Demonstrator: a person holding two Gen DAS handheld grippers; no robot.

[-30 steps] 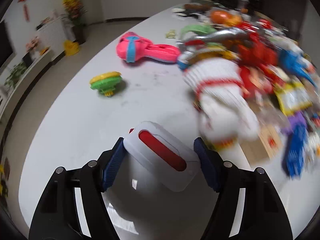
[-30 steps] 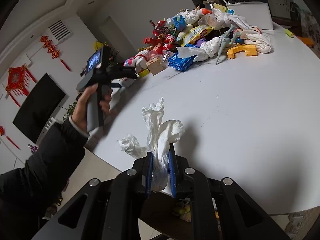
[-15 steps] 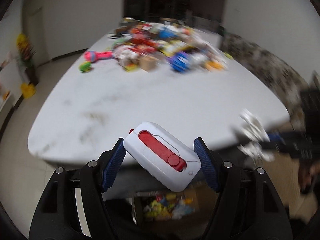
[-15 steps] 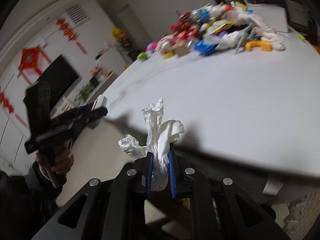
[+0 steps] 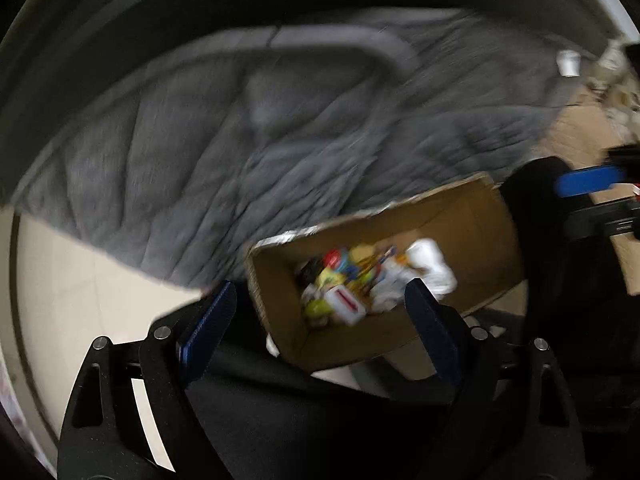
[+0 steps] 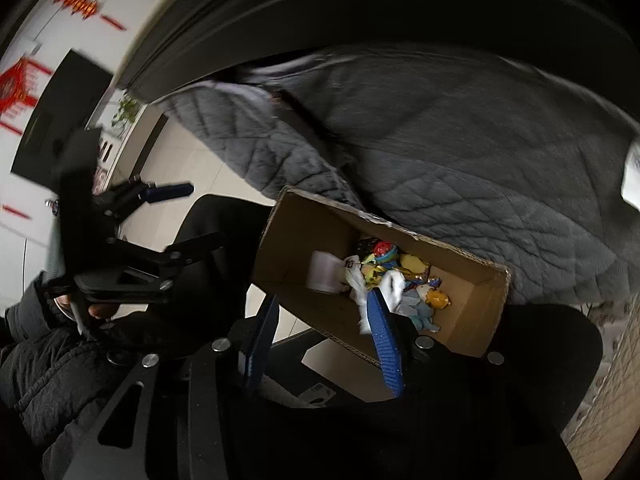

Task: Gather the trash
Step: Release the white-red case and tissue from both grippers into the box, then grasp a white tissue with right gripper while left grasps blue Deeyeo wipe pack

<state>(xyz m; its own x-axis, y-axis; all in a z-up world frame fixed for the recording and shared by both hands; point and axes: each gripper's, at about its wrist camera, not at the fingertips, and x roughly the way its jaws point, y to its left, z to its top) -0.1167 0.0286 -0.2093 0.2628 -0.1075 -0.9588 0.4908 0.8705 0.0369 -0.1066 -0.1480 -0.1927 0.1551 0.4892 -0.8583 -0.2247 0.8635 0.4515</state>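
I hold both my tools over a brown cardboard box (image 5: 472,220) that sits down low by a gray quilted blanket (image 5: 200,148).

My left tool (image 5: 320,312) points down at the box. Its blue fingers (image 5: 208,320) are far apart and opening more, with nothing between them. A white pack with a red stripe (image 5: 346,304) lies in the box on top of the pile of bright trash (image 5: 344,268). It is blurry, so I cannot tell if it has landed.

My right tool (image 6: 320,336) points down at the box too. Its fingers (image 6: 384,344) are partly apart and opening. The white crumpled tissue (image 6: 390,288) is at the tip of one finger, over the trash in the box. I cannot tell if it touches that finger. A white cup (image 6: 324,272) lies in the box beside the pile.
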